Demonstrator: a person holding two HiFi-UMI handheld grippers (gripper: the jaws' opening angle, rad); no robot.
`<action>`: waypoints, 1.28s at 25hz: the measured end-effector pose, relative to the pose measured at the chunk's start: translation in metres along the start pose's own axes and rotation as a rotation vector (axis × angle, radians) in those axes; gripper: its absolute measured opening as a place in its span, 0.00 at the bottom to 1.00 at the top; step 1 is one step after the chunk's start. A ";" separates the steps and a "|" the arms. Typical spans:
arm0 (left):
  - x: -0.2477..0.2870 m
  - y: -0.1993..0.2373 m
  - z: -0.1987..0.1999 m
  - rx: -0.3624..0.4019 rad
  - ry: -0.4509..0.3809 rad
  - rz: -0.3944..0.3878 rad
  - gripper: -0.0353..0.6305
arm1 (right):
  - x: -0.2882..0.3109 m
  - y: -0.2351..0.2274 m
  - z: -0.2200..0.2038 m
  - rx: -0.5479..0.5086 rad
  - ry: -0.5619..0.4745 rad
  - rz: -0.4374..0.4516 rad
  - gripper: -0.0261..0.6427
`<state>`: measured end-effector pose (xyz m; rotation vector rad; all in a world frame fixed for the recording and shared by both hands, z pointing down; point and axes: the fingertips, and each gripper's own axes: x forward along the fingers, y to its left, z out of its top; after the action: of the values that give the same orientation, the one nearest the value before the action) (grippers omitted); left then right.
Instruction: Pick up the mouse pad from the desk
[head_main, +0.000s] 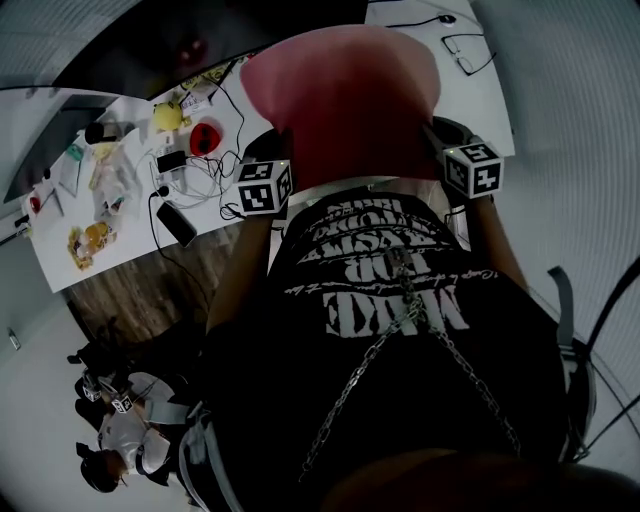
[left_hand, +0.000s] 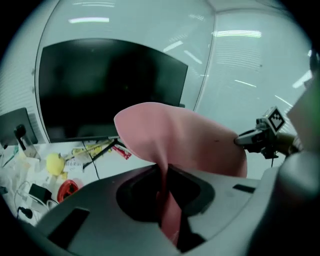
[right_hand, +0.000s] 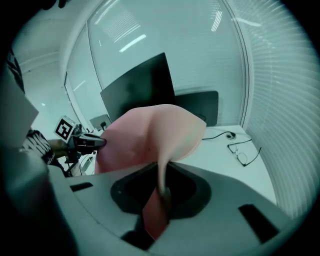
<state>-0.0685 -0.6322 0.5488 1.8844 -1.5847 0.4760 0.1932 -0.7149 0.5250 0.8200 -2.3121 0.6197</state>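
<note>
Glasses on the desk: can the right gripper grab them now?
Probably not yet. The right gripper is shut on the pink mouse pad, which the left gripper holds too. The glasses lie uncovered on the desk, so nothing else blocks them.

place: office | cues: monitor (left_hand: 110, 85); white desk (right_hand: 255, 175); window blinds (right_hand: 280, 75)
</note>
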 end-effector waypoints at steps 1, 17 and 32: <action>-0.012 -0.004 0.014 0.008 -0.027 -0.011 0.13 | -0.010 0.004 0.010 -0.001 -0.029 -0.004 0.12; -0.159 -0.055 0.179 0.102 -0.310 -0.123 0.13 | -0.153 0.055 0.170 -0.171 -0.331 0.005 0.12; -0.028 -0.018 0.067 -0.091 -0.002 -0.112 0.13 | -0.029 0.001 0.060 0.028 -0.006 0.086 0.12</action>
<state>-0.0645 -0.6539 0.4774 1.8926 -1.4677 0.3479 0.1881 -0.7379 0.4628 0.7391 -2.3587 0.6887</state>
